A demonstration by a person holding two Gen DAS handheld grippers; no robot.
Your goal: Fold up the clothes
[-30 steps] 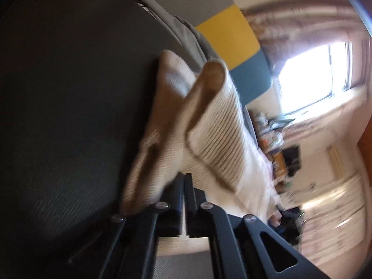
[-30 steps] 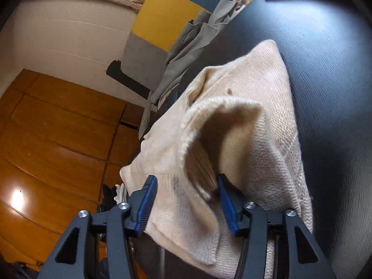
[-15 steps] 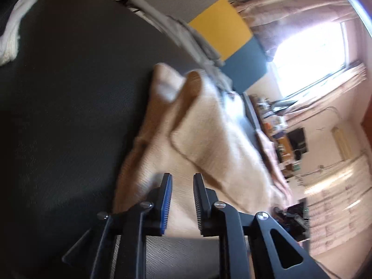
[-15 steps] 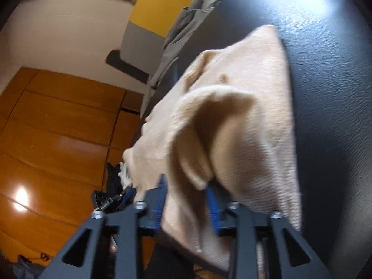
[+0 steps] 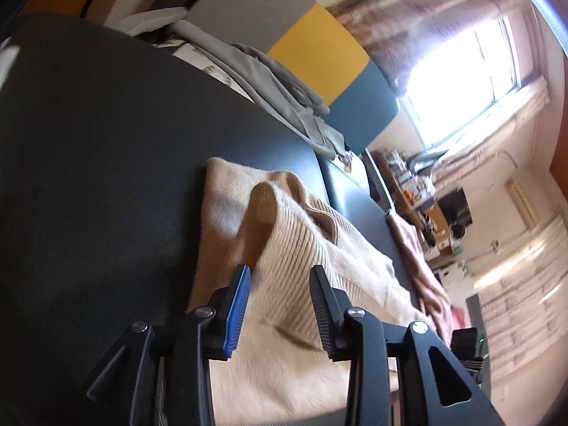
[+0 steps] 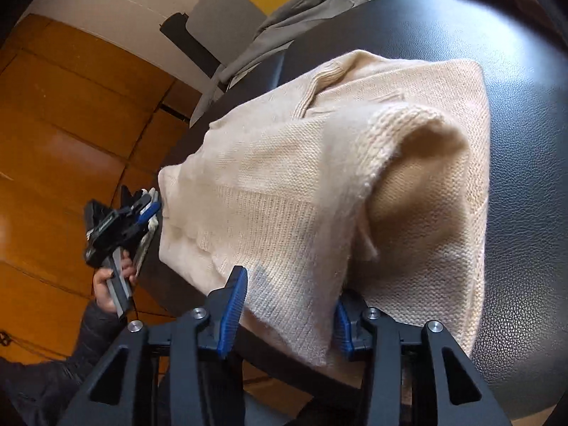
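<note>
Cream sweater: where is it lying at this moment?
The cream sweater lies partly folded on the dark table, its near edge overhanging the table edge between the right gripper fingers; the grey garment lies beyond it.

Cream knit sweater [image 6: 284,191]: partly folded, lying on dark surface. Ribbed edge rises in a puffed fold ahead of and between the right fingers [image 6: 234,305]; same fabric spreads beneath and between the left fingers [image 5: 238,305].
</note>
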